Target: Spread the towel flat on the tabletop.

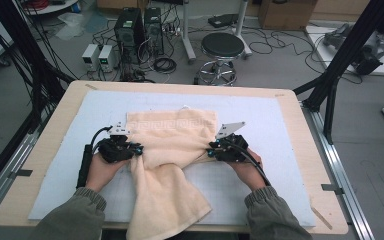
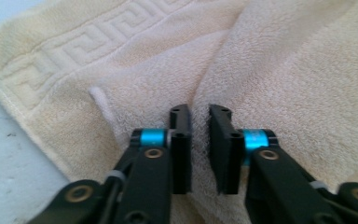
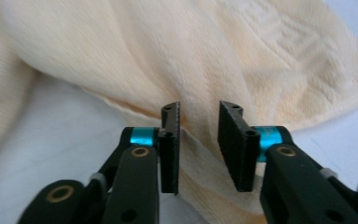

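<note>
Cream towel rumpled on the white mat of the worktop, near end hanging over the front edge, left tongs and right tongs at its sides — both slightly parted, towel between unclamped.

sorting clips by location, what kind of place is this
Most likely a robotics or research lab, not a home. Behind the light wooden table with its cream terry towel stand black desktop computer towers, small grey bench power supplies amid loose cables on the floor, and a black round stool.
</note>
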